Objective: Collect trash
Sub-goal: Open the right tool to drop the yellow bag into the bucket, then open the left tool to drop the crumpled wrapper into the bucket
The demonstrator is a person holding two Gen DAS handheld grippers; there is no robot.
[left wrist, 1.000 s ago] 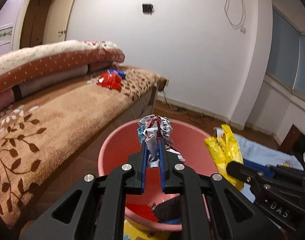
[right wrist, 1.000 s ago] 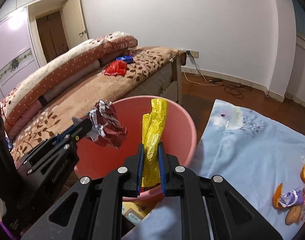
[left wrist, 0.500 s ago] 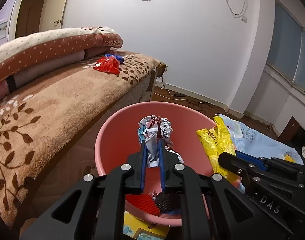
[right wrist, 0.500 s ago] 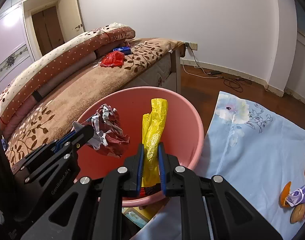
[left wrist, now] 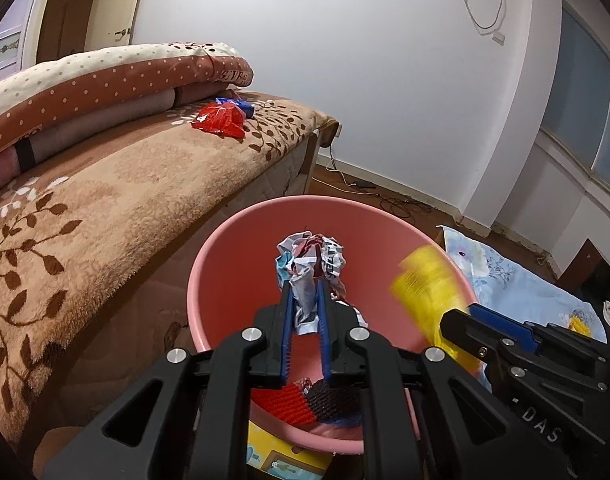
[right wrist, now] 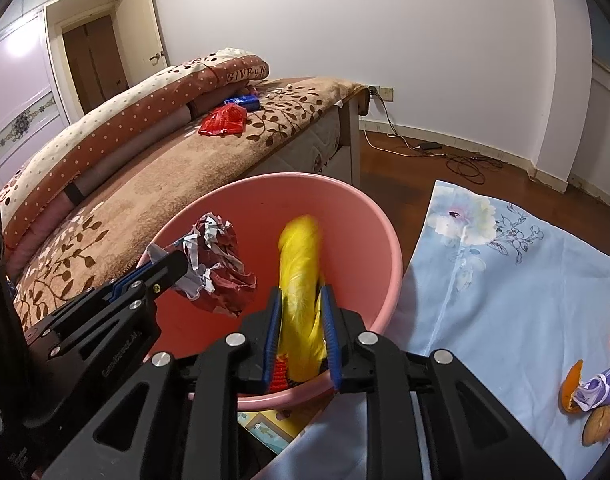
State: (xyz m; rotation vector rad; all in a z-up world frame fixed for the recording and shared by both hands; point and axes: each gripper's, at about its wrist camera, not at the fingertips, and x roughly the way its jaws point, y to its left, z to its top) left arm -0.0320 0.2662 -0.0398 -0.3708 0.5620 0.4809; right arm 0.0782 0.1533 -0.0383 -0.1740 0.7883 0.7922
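Left gripper (left wrist: 305,300): closed narrowly on a crumpled wrapper (left wrist: 309,258), held above the open mouth of the pink bucket (left wrist: 209,280).
Right gripper (right wrist: 303,312): jaws have just been opening; the yellow plastic bag (right wrist: 301,264) stands between them, motion-blurred, seemingly slipping free over the bucket; pad contact cannot be told.
Handling, crumpled wrapper: judged very light, soft, crushable; any bunched fold gives a hold, and it should drop freely once let go.
Handling, yellow bag: judged light, limp, slick film; best pinched where it is gathered thick, since a single layer may slide out.
Bucket contents: red and dark items at the bottom, kind unclear.
Count, trash in grippers: two pieces, one each.
Count, on the bed (left wrist: 125,216): one red wrapper (left wrist: 221,120), one blue packet (left wrist: 235,103) just behind it.
Count, on the floral cloth (right wrist: 505,280): several orange peels (right wrist: 571,388) and one crumpled purple wrapper (right wrist: 597,390), at the right edge of the right wrist view.
Count, buckets: one.
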